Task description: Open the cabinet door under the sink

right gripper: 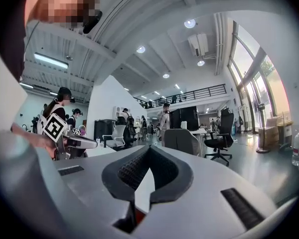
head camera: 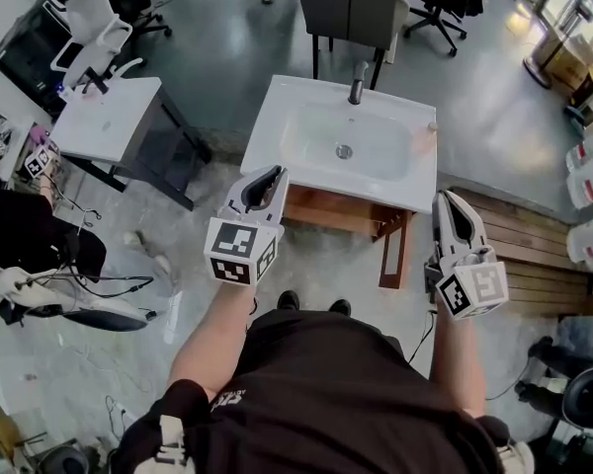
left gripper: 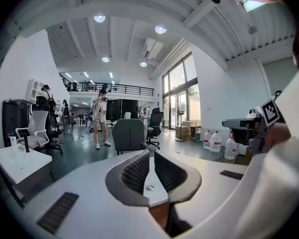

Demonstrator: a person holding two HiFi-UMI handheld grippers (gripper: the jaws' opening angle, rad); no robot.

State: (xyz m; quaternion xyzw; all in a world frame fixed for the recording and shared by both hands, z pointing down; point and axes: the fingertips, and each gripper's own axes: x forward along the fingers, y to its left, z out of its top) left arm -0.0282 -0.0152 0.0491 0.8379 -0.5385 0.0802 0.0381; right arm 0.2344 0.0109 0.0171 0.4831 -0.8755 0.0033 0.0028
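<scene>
Two empty grippers before one sink (head camera: 269,131): left gripper (head camera: 276,174) jaws barely parted, right gripper (head camera: 443,198) jaws closed.

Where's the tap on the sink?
In the head view, the tap stands at the far edge of the white sink, in the middle, right before the grey chair.

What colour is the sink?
White. The sink shows best in the head view.
</scene>
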